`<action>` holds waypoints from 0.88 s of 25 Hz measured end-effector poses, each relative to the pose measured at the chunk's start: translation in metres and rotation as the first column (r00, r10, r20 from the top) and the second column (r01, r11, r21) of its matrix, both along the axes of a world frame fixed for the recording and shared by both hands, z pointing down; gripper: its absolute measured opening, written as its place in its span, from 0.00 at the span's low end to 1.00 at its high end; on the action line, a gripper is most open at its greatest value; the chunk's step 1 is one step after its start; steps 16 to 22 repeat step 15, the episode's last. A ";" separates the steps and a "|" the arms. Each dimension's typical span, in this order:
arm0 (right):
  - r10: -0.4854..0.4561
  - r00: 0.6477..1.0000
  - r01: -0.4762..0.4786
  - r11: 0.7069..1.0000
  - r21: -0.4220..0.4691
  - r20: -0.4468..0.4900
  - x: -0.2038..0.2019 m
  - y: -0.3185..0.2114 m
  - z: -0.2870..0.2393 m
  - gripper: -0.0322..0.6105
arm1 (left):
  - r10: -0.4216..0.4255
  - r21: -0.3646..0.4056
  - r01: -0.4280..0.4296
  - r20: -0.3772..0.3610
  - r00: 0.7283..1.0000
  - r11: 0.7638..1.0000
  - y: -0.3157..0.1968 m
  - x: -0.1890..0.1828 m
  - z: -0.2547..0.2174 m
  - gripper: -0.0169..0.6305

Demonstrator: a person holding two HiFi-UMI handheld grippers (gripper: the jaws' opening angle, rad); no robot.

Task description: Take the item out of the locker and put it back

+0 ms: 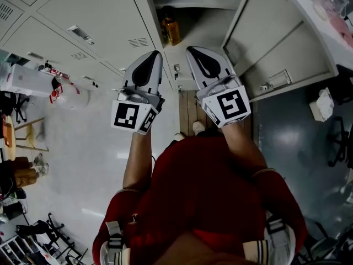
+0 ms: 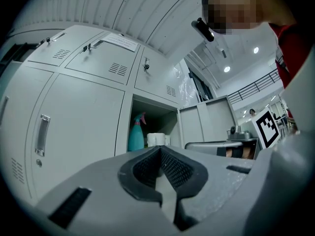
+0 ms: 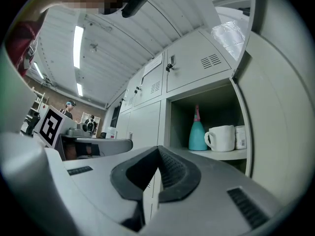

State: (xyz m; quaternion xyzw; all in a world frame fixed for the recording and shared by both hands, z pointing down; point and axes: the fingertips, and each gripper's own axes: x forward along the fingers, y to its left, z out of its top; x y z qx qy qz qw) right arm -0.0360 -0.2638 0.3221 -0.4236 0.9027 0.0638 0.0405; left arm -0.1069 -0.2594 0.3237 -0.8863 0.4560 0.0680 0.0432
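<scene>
Two tongs, left gripper (image 1: 153, 57) and right gripper (image 1: 194, 52), clenched on nothing before the open locker (image 3: 179, 114). Risk: reaching in unopened could topple the mug (image 3: 222, 137) inside.

One teal plastic spray bottle (image 3: 198, 132), one white ceramic mug (image 3: 222, 138) and one white labelled container (image 3: 240, 136) stand on the grey metal locker shelf (image 3: 221, 155). One amber bottle (image 1: 170, 29) stands below that shelf.

In the right gripper view, two people (image 3: 69, 109) stand far off, left of the jaws, with a long ceiling light (image 3: 78, 44) high above. In the head view, a wooden stool (image 1: 26, 132) stands well left of the jaws and a white crumpled bag (image 1: 321, 104) lies well right.
</scene>
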 end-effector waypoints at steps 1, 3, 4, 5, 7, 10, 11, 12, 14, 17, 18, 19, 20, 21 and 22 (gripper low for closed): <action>0.001 1.000 -0.001 1.000 -0.002 0.000 0.000 0.000 0.000 0.05 | 0.001 0.001 -0.001 0.000 1.000 1.000 0.000 0.001 0.000 0.04; 0.001 1.000 -0.001 1.000 -0.003 -0.004 0.001 0.001 0.001 0.05 | 0.004 0.001 -0.004 0.001 1.000 1.000 0.001 0.002 0.000 0.04; 0.001 1.000 -0.001 1.000 -0.001 -0.006 0.002 0.002 0.001 0.05 | 0.006 0.000 -0.006 0.002 1.000 1.000 0.001 0.003 0.000 0.03; 0.002 1.000 -0.002 1.000 -0.001 -0.008 0.002 0.002 0.001 0.05 | 0.007 0.000 -0.007 0.002 1.000 1.000 0.001 0.004 0.000 0.04; 0.005 1.000 -0.005 1.000 -0.002 -0.010 0.004 0.002 0.002 0.05 | 0.011 0.001 -0.011 0.003 1.000 1.000 0.001 0.005 0.000 0.04; 0.008 1.000 -0.008 1.000 -0.001 -0.012 0.005 0.002 0.003 0.05 | 0.015 0.003 -0.015 0.006 1.000 1.000 0.001 0.007 -0.001 0.03; 0.008 1.000 -0.008 1.000 -0.001 -0.013 0.005 0.002 0.003 0.05 | 0.016 0.003 -0.016 0.007 1.000 1.000 0.001 0.007 -0.001 0.04; 0.009 1.000 -0.009 1.000 -0.001 -0.013 0.005 0.002 0.003 0.05 | 0.017 0.004 -0.017 0.007 1.000 1.000 0.001 0.007 -0.001 0.04; 0.011 1.000 -0.011 1.000 0.000 -0.016 0.004 0.002 0.004 0.05 | 0.019 0.006 -0.019 0.008 1.000 1.000 0.001 0.007 -0.002 0.04; 0.012 1.000 -0.012 1.000 0.001 -0.018 0.004 0.002 0.004 0.05 | 0.020 0.007 -0.020 0.008 1.000 1.000 0.001 0.007 -0.002 0.04; 0.012 1.000 -0.012 1.000 0.001 -0.018 0.004 0.002 0.004 0.05 | 0.020 0.007 -0.020 0.008 1.000 1.000 0.001 0.007 -0.002 0.04; 0.012 1.000 -0.012 1.000 0.001 -0.018 0.004 0.002 0.004 0.05 | 0.020 0.007 -0.020 0.008 1.000 1.000 0.001 0.007 -0.002 0.04; 0.012 1.000 -0.012 1.000 0.001 -0.018 0.004 0.002 0.004 0.05 | 0.020 0.007 -0.020 0.008 1.000 1.000 0.001 0.007 -0.002 0.04; 0.012 1.000 -0.012 1.000 0.001 -0.018 0.004 0.002 0.004 0.05 | 0.020 0.007 -0.020 0.008 1.000 1.000 0.001 0.007 -0.002 0.04; 0.012 1.000 -0.012 1.000 0.001 -0.018 0.004 0.002 0.004 0.05 | 0.020 0.007 -0.020 0.008 1.000 1.000 0.001 0.007 -0.002 0.04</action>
